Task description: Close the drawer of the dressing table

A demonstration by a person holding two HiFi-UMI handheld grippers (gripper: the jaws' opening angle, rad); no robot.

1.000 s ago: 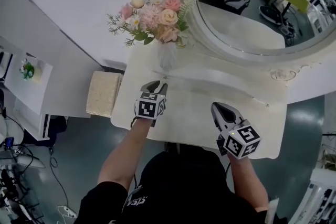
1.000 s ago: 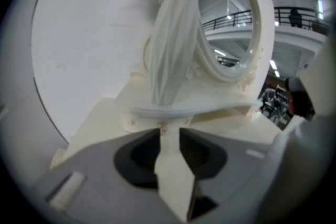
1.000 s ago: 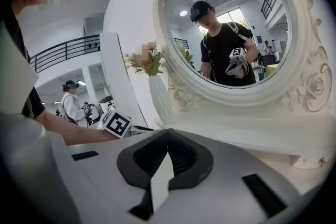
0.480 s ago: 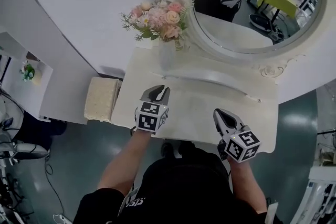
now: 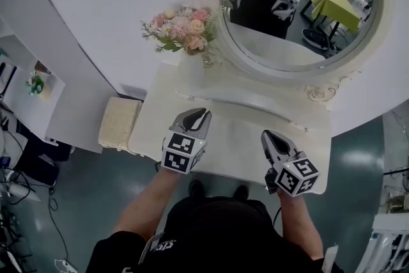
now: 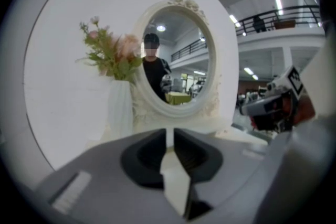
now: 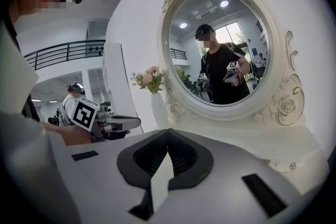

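The white dressing table (image 5: 243, 128) lies below me, seen from above; its drawer is hidden under the front edge. My left gripper (image 5: 198, 114) hangs over the left part of the top. Its jaws have just been closing and now stand a narrow slit apart with nothing between them, as the left gripper view (image 6: 170, 134) shows. My right gripper (image 5: 268, 135) hovers over the right part of the top, shut on nothing (image 7: 167, 132). Both point toward the oval mirror (image 5: 294, 3).
A vase of pink flowers (image 5: 182, 29) stands at the table's back left. A cream cushioned stool (image 5: 118, 123) sits left of the table, and a white shelf (image 5: 35, 83) farther left. The mirror reflects the person and both grippers. Green floor surrounds the table.
Both grippers have come up off the table toward the camera, the left one more. The left jaws have narrowed from wide apart to a slit. The view has tilted up to show more mirror.
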